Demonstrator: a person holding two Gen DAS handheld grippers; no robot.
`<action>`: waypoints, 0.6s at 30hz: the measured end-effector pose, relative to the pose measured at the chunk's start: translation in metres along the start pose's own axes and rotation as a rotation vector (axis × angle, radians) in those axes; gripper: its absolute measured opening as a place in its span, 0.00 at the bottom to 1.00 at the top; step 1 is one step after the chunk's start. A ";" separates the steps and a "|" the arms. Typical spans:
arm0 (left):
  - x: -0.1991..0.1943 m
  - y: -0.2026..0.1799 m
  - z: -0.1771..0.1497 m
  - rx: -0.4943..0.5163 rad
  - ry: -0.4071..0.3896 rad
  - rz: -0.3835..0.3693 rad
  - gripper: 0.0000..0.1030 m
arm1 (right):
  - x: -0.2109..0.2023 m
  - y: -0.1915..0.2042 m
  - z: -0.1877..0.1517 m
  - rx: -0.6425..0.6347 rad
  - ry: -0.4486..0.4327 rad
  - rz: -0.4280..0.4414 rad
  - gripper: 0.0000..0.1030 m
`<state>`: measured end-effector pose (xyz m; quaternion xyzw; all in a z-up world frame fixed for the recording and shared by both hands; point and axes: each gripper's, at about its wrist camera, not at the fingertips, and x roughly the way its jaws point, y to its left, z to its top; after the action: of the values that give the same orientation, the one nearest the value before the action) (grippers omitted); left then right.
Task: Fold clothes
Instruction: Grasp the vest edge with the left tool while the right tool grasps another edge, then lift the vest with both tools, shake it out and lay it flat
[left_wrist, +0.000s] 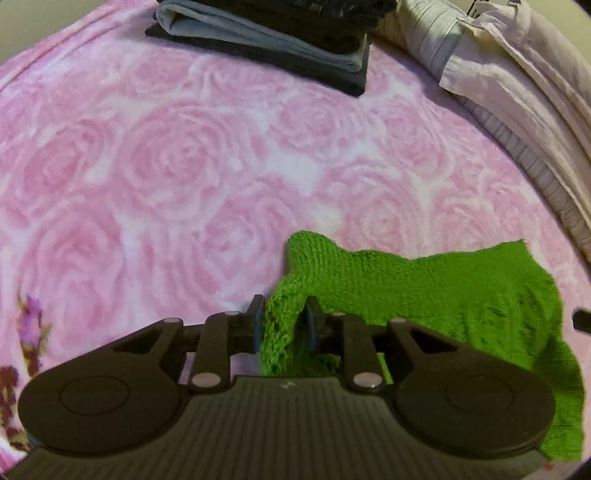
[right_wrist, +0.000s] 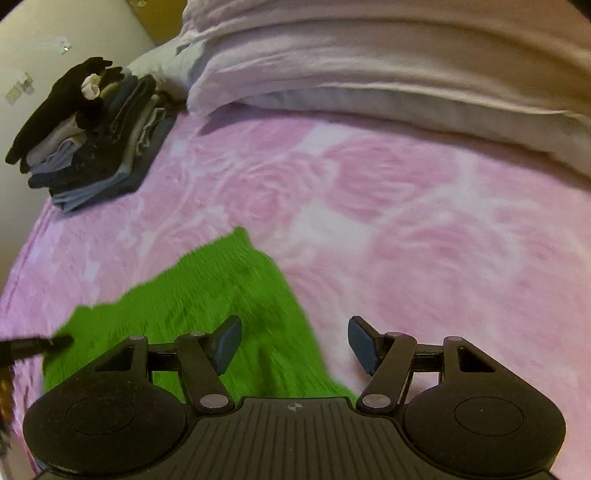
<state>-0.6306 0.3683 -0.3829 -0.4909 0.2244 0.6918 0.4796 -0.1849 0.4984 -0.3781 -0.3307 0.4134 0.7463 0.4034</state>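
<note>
A: Left gripper (left_wrist: 284, 323), state?

B: Jaws narrow, a fold of the green knit cloth (left_wrist: 424, 295) standing between the fingers (left_wrist: 256, 321). Whether the pads press on it or just flank it, cannot tell; the fold fills most of the gap.

A: Where does the cloth lie?

B: Spread on the pink rose-print blanket (left_wrist: 166, 166), toward its near edge. From the left wrist view it runs rightward from the gripper, one corner peaked up just beyond the fingertips. Surface rumpled, edges uneven.

A: Right gripper (right_wrist: 295, 343)?

B: Jaws wide apart, nothing between them. Left finger hangs over the cloth's right-hand part, right finger over bare blanket. Picture is smeared, so contact with the fabric cannot be judged.

A: Anything else on the blanket?

B: A stack of folded clothes (right_wrist: 92, 147) at the far left corner, dark and grey-blue layers, a black item on top. Pale bedding (right_wrist: 369, 74) bunched along the far edge. The stack sits well apart from the green cloth.
</note>
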 end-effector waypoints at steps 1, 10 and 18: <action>0.000 -0.002 -0.001 0.013 -0.004 0.008 0.19 | 0.012 0.002 0.005 0.009 0.007 0.009 0.59; -0.021 -0.019 0.015 0.120 -0.043 -0.037 0.07 | 0.014 0.012 0.021 0.016 -0.015 0.069 0.05; -0.138 -0.101 0.068 0.254 -0.248 -0.326 0.05 | -0.174 -0.010 0.038 0.017 -0.354 -0.032 0.04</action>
<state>-0.5651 0.4046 -0.2153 -0.3677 0.1668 0.6266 0.6666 -0.1025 0.4777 -0.2211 -0.1972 0.3369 0.7827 0.4848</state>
